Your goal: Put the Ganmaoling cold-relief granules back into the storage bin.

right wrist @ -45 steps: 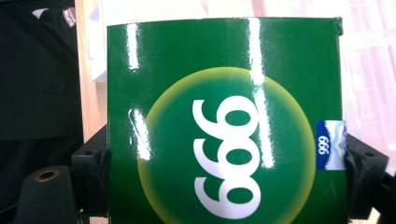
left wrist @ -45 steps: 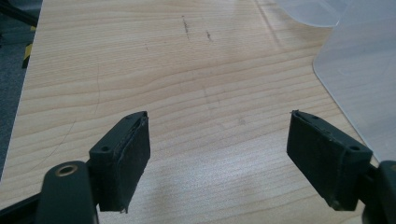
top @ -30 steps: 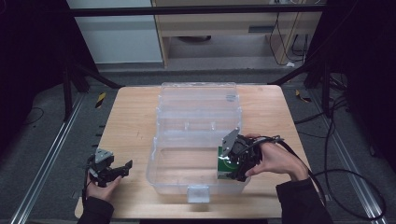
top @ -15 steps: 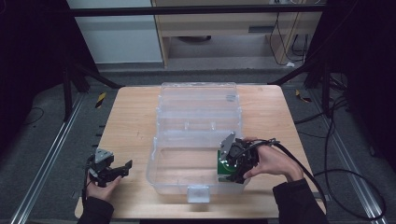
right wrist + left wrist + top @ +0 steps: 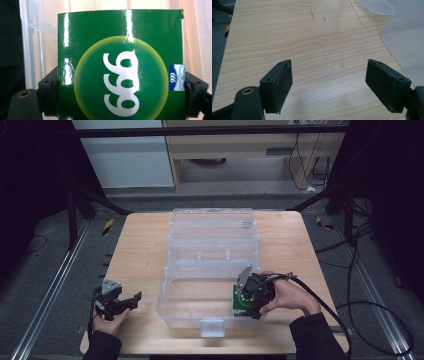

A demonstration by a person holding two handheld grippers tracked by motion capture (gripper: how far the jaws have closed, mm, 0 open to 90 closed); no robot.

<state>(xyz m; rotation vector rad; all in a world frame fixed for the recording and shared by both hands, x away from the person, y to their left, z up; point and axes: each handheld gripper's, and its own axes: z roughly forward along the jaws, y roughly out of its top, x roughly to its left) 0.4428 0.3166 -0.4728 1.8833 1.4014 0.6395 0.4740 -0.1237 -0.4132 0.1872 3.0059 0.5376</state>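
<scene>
The green box (image 5: 120, 67) sits clamped between the right gripper's (image 5: 252, 296) jaws, low inside the front right corner of the clear plastic case (image 5: 210, 265), which lies open on the wooden table (image 5: 140, 250). This looks like the placing step; next, I judge, the jaws need to part and lift clear. The left gripper (image 5: 329, 80) rests near the table's front left edge, jaws apart and empty.
</scene>
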